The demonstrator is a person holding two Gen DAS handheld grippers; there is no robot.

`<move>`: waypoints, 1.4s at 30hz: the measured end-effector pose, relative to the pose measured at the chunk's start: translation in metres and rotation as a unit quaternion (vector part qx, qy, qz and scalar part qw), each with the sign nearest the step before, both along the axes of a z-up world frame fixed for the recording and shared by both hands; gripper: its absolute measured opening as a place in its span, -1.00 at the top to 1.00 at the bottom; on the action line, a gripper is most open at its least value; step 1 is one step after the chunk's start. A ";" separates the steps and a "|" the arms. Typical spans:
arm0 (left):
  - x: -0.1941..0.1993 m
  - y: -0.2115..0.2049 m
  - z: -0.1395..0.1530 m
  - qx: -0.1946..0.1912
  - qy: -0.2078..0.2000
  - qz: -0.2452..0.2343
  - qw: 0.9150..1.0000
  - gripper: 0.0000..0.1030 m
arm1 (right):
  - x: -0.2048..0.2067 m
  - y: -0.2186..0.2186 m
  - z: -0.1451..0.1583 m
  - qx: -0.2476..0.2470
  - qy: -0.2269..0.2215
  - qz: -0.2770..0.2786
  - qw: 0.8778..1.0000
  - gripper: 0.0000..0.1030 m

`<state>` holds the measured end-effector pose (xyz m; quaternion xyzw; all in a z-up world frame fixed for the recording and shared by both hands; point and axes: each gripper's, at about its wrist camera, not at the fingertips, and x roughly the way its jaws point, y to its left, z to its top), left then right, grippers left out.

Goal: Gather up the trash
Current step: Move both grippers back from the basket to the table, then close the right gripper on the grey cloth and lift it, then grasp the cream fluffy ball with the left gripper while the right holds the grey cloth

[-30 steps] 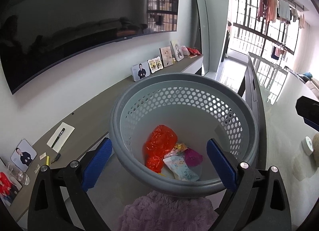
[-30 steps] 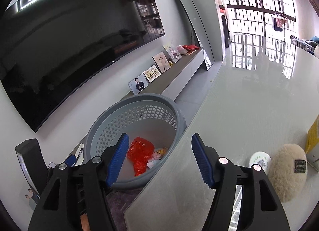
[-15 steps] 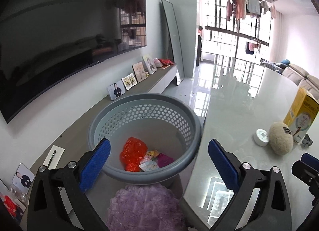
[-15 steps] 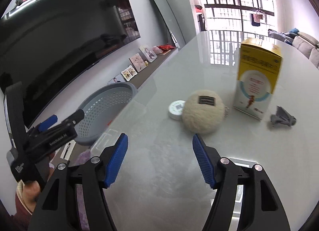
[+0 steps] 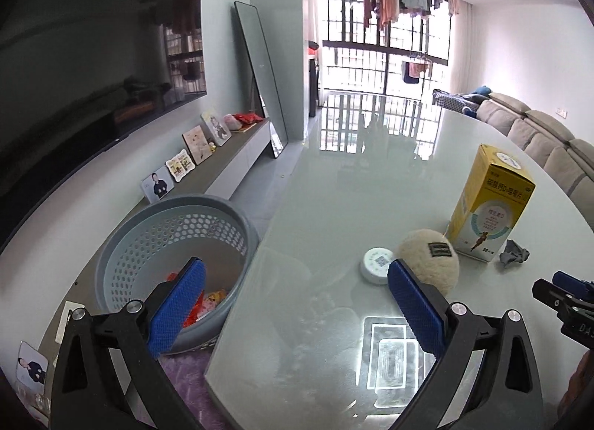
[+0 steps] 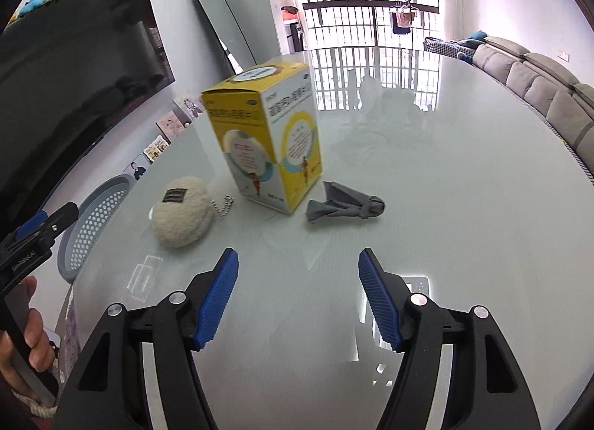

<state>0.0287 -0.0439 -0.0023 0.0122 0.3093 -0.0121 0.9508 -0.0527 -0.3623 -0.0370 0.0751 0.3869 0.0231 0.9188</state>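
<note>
**Both claws hanging empty over the glass table, trash lying ahead**

Left wrist view: the left gripper (image 5: 295, 287) is holding its blue pads wide apart with nothing between them and nothing touching them. It is tilting downward over the near edge of the glossy table (image 5: 334, 185). Its left pad is overlapping the grey perforated basket (image 5: 174, 240), which is standing on the floor just beside the table edge with red and coloured wrappers (image 5: 206, 300) lying inside. On the table beyond are sitting a round white lid (image 5: 378, 266), a cream fluffy pouch (image 5: 430, 263) bearing a small dark label too small to read, and an upright yellow carton (image 5: 490, 203) printed with Chinese characters. A crumpled grey scrap (image 5: 514, 252) is lying just right of the carton.

Right wrist view: the right gripper (image 6: 297, 296) is standing about half open, pads clear of everything, pointing down at bare table ahead of the carton (image 6: 267, 140). The grey scrap (image 6: 343, 207) is resting on the glass just beside the carton's right corner, ahead of the claw and well apart from it. The pouch (image 6: 183, 214), with a bead chain (image 6: 222, 204), is lying left. At the left edge, a hand (image 6: 28, 333) is gripping the other tool's handle, marked "GenRobot.AI".
</note>
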 end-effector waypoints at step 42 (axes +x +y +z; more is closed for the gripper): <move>0.043 -0.060 -0.028 -0.003 0.081 -0.044 0.996 -0.88 | 0.089 -0.040 -0.030 -0.020 0.061 0.017 0.998 0.32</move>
